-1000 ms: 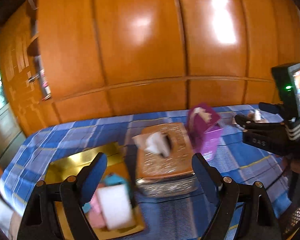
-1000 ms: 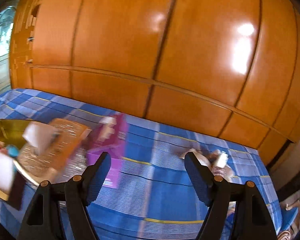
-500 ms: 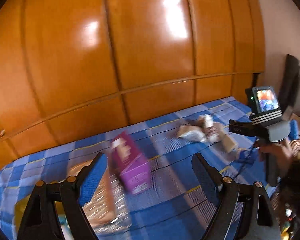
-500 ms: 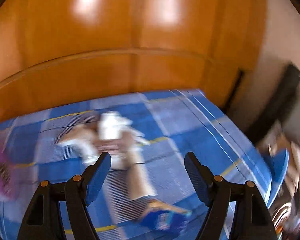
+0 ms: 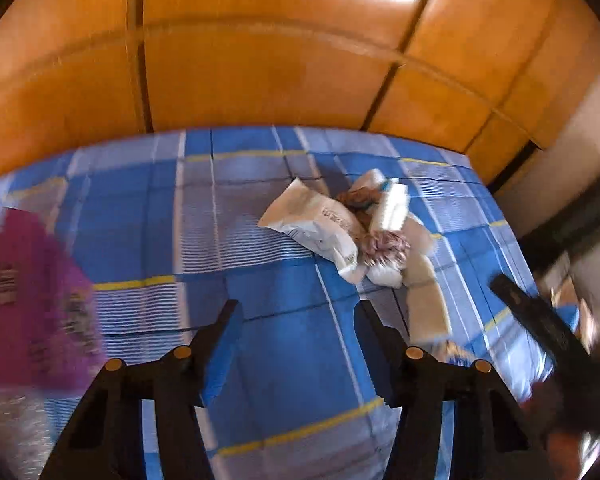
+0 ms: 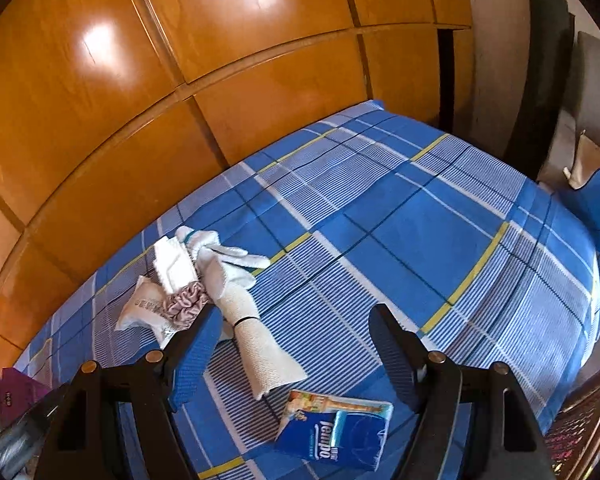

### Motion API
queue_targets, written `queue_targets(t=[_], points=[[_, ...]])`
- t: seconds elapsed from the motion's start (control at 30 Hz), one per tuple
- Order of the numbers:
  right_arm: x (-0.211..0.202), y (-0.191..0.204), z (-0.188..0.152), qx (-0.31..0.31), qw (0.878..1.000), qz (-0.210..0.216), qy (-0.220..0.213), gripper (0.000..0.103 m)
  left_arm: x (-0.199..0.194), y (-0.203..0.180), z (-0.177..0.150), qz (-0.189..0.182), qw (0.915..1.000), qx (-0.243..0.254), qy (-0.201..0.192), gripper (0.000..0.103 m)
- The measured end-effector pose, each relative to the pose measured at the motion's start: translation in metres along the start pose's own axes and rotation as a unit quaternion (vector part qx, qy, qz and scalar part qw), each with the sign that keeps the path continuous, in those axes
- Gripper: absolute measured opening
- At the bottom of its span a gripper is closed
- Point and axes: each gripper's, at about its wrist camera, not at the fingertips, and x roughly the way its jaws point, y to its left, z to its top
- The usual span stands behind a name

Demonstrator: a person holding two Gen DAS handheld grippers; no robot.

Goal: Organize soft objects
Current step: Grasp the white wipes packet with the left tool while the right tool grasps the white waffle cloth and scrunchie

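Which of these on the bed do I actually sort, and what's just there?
Sort:
- rolled beige cloth
- white sock
- pink scrunchie
- white pouch
- blue tissue pack

Leave:
- plaid bedsheet
- wooden wardrobe
- purple box

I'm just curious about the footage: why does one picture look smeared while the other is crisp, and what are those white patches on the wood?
Left wrist view: motion blur smears the purple box and blue plaid cloth. Right wrist view: sharp, the tissue pack print readable. Both views: white patches are light glaring off the glossy wooden panels; the fisheye lens bends their straight seams.
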Motion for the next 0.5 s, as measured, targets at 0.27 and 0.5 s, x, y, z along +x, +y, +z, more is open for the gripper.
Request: queue_targets(t=[0.27,0.5], points=[[0.009,-0.002,0.001,0.011,0.999,0.027,0.022,0.077,0.073,-0.001,0.044,0.005,0.9961,-0.080,0.038,0.070],[0.010,0.002,-0.001,0.006,0.999,0.039,0.027,0.077,0.109,-0.007,0.071,0.018,0.9917,-0.120,0.042,0.076]])
